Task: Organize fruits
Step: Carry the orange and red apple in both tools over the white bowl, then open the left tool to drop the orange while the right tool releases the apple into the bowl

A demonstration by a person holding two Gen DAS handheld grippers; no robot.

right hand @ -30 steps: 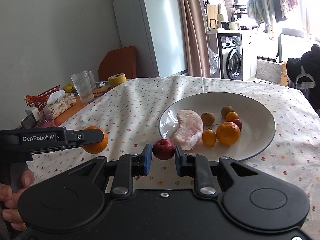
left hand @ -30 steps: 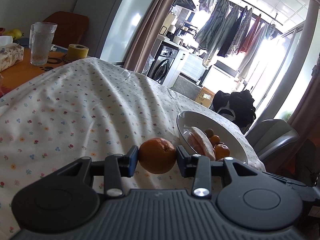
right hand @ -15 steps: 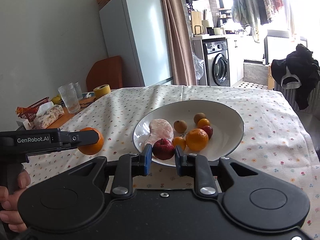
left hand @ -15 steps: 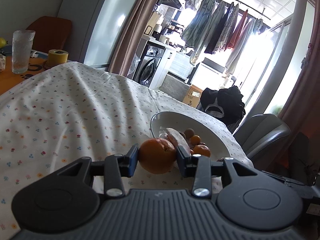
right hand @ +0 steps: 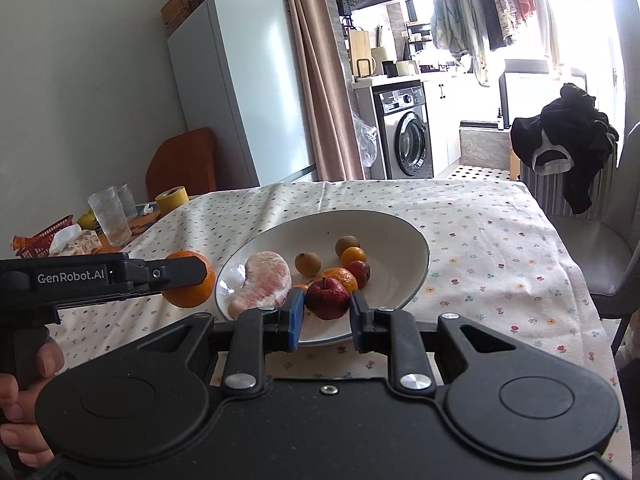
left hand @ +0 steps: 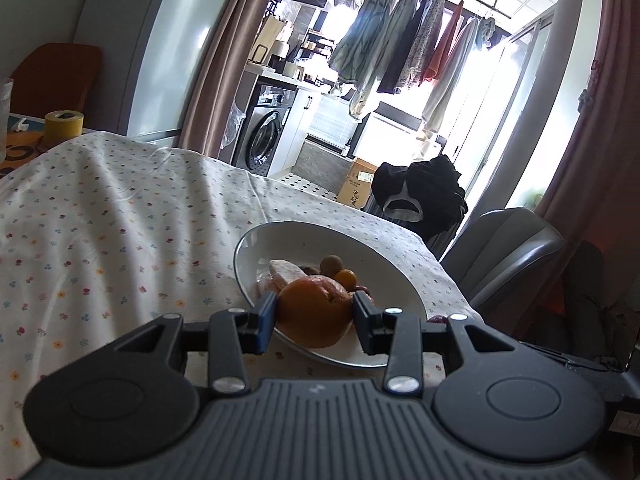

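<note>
Orange (left hand: 314,312) is pinched between the pads of the left hand-held gripper (left hand: 314,320), off the cloth. In the right wrist view the same orange (right hand: 188,280) hangs just outside the left rim of the white plate (right hand: 400,296), roughly level with it, apart from the rim. So the plate lies to the right of and slightly ahead of the left hand-held gripper.

Small red apple (right hand: 328,298) is clamped by the right hand-held gripper (right hand: 326,316), over the near part of the plate, close in front of the peeled pomelo segment (right hand: 264,284) and the mandarin (right hand: 340,278). I can't tell whether it touches the plate floor.

Right hand is nearer the drop: the apple is already inside the rim line. The orange needs a short sideways shift to the right to get over the rim.

Free space, by my read, is the far right of the plate (left hand: 384,280); left and centre hold the pomelo segment, two brownish round fruits and small orange ones. Orange is near round, so no long axis matters, but it may roll on the sloped wall.

Plate sits on the floral tablecloth (right hand: 500,240) covering the desk.
</note>
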